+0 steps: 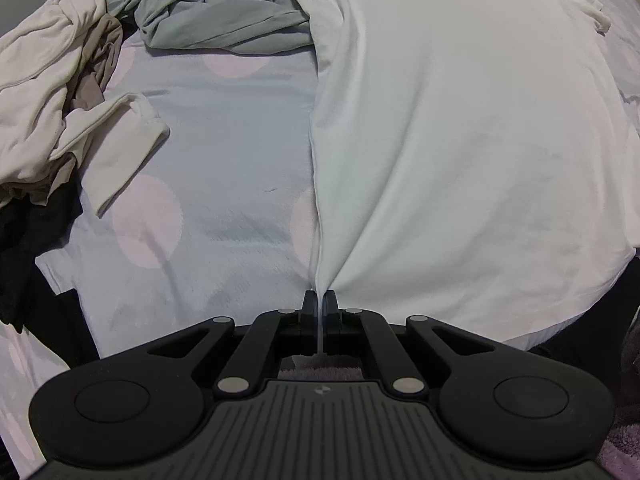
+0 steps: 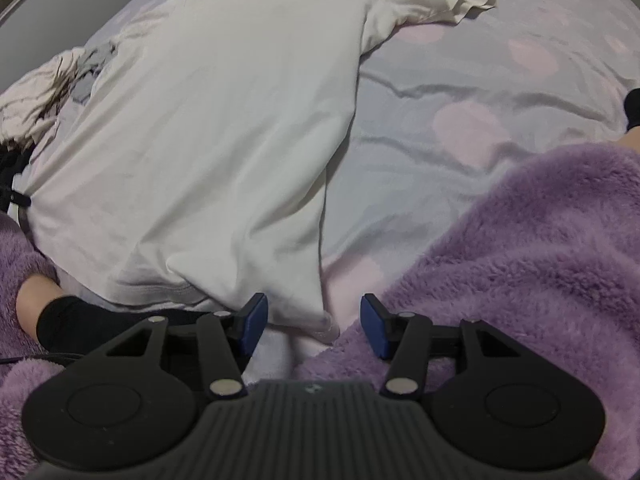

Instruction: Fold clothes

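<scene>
A white T-shirt (image 1: 460,120) lies spread on the bed, and my left gripper (image 1: 319,300) is shut on its near left hem corner, the cloth pinched into a tight ridge between the black fingers. In the right wrist view the same white T-shirt (image 2: 208,128) stretches away with one sleeve (image 2: 436,4) flung to the far right. My right gripper (image 2: 314,320) stands open, its blue pads (image 2: 256,320) apart, with the shirt's near right hem corner (image 2: 304,312) lying between them and not pressed.
A heap of other clothes lies at the left: a grey-green garment (image 1: 216,12), a cream one (image 1: 44,92) and dark cloth (image 1: 24,248). The bedsheet (image 1: 208,152) is pale blue with pink dots. A fluffy purple sleeve (image 2: 532,248) and a black-gloved hand (image 2: 68,328) sit close by.
</scene>
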{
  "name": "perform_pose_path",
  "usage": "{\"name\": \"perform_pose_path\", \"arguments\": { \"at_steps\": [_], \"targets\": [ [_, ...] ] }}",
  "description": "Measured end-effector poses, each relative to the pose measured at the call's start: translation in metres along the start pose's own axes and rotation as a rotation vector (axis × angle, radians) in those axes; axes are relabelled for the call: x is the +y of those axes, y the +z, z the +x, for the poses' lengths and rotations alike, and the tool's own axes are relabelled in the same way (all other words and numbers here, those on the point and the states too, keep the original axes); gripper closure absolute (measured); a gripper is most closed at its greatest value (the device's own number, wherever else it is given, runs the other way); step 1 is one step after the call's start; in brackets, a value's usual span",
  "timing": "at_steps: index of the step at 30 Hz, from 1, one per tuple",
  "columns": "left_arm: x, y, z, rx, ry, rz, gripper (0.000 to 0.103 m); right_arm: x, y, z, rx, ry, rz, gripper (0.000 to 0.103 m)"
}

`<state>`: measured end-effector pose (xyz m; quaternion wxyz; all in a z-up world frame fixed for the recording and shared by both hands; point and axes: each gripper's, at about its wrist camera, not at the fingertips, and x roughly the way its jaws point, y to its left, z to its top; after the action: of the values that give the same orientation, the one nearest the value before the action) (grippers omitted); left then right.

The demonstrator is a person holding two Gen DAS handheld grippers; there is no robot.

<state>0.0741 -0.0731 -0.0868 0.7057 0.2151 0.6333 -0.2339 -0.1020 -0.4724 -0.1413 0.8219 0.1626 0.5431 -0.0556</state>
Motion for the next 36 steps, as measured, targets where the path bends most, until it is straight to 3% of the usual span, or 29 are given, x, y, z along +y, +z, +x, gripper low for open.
{"name": "perform_pose_path", "arguments": {
  "at_steps": [1, 2, 3, 9, 12, 15, 17, 23, 28, 31, 36],
  "targets": [
    [0.0, 0.0, 0.0, -0.001, -0.003, -0.002, 0.103, 0.002, 0.001, 0.003, 0.009, 0.006, -0.002, 0.067],
    [0.001, 0.0, 0.0, -0.003, -0.005, -0.001, 0.103, 0.004, 0.002, 0.005, 0.017, 0.015, -0.002, 0.093],
    [0.002, 0.0, 0.0, -0.006, -0.007, -0.001, 0.103, 0.006, 0.004, 0.005, 0.014, 0.035, 0.004, 0.095],
    [0.0, -0.001, -0.001, -0.011, -0.027, 0.006, 0.103, 0.057, 0.021, -0.003, -0.08, 0.183, -0.051, 0.095],
    [-0.002, -0.001, -0.001, -0.011, -0.033, 0.012, 0.103, 0.087, 0.028, 0.011, -0.082, 0.25, -0.108, 0.095],
    [-0.001, -0.002, -0.001, -0.013, -0.038, 0.01, 0.103, 0.103, 0.029, 0.029, -0.053, 0.287, -0.114, 0.087],
    [-0.001, -0.002, -0.001, -0.015, -0.042, 0.005, 0.103, 0.106, 0.027, 0.034, -0.032, 0.317, -0.103, 0.075],
    [0.003, -0.001, 0.005, -0.005, -0.058, 0.001, 0.103, 0.094, 0.016, 0.012, -0.039, 0.276, -0.07, 0.072],
    [0.005, -0.001, 0.011, 0.004, -0.07, 0.005, 0.103, 0.078, 0.012, 0.011, -0.052, 0.17, -0.023, 0.073],
    [0.005, 0.0, 0.013, 0.003, -0.074, 0.006, 0.103, 0.085, 0.021, 0.022, -0.066, 0.164, -0.019, 0.074],
    [0.009, -0.003, 0.012, -0.003, -0.082, 0.005, 0.103, 0.118, 0.036, 0.039, -0.088, 0.179, -0.121, 0.071]
  ]
}}
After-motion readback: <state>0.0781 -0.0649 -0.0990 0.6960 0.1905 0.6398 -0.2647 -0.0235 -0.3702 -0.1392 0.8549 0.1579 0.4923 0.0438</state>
